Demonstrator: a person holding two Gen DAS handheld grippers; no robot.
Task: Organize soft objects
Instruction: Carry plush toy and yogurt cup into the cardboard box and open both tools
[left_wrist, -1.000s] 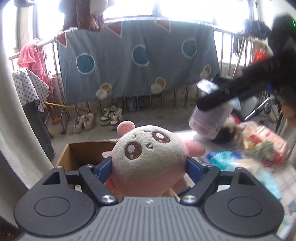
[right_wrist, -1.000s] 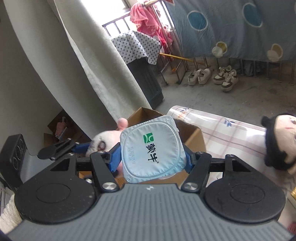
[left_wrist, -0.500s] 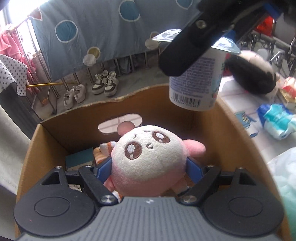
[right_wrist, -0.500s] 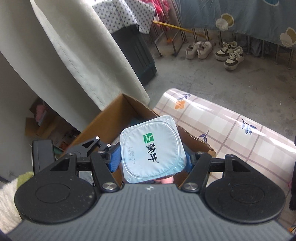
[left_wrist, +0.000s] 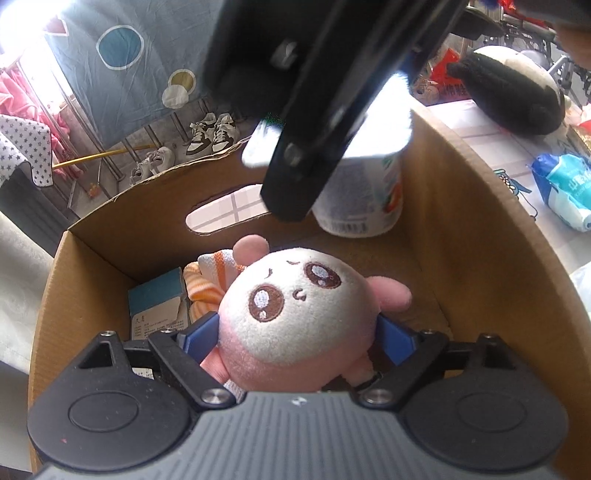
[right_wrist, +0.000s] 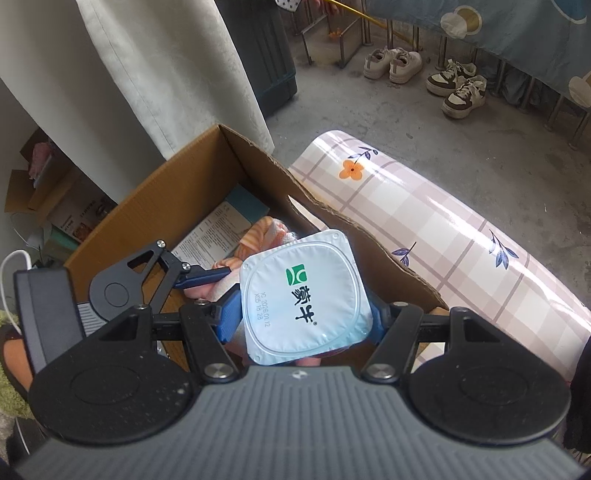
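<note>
My left gripper (left_wrist: 295, 332) has a grey ribbed body with a small white mark at its front edge. Two round black housings sit on either side, each with a pressed-in circle. Black linkage arms run forward from silver screws and end in blue pads (left_wrist: 201, 332). There is a tiny red speck on the left housing.

My right gripper (right_wrist: 303, 314) is built the same: grey ribbed body, black discs, silver screws, triangular cut-outs in the arms, blue pads (right_wrist: 229, 317). Its left disc carries pale specks, perhaps dust.

At the left edge of the right view, something fuzzy and green (right_wrist: 7, 387) may be my sleeve.
</note>
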